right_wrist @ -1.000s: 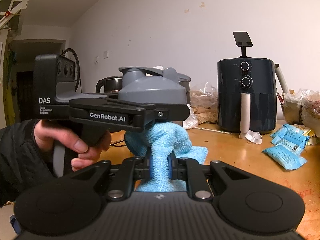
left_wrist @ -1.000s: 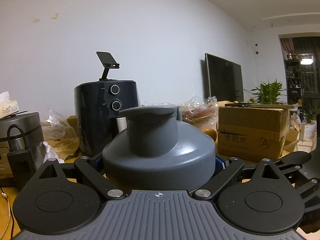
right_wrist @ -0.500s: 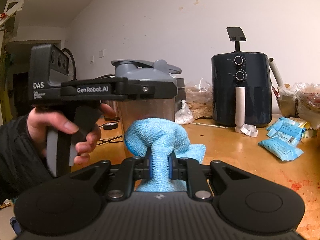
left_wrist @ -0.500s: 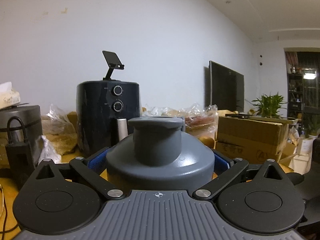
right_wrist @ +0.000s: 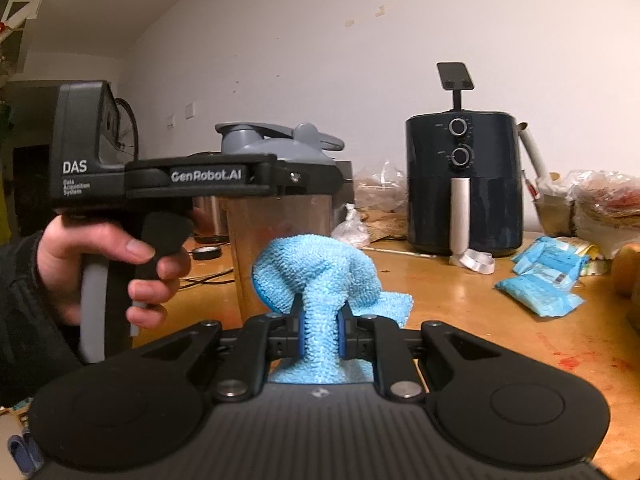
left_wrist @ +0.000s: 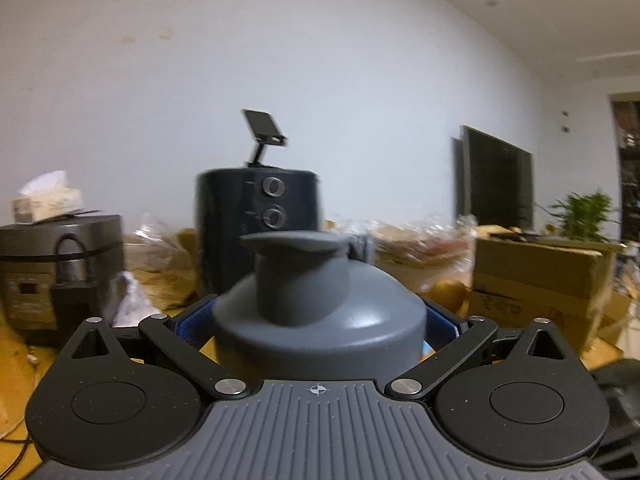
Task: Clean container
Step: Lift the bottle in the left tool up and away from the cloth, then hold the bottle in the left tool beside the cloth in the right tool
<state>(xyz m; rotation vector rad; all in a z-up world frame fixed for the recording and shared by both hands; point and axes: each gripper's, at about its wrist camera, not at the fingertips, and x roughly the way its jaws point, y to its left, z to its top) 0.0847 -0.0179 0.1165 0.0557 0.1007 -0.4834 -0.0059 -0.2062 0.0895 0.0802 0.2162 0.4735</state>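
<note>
Grey-lidded container clamped in left gripper; right gripper pinches blue cloth.

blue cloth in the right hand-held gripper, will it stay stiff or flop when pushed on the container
Likely floppy: the blue cloth bunches and droops around the right hand-held gripper. Its looped texture probably grips rather than slides on the container.

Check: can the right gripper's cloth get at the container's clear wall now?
Probably yes: the blue cloth in the right gripper sits just before the container; the left gripper clamps only beneath the lid.
</note>
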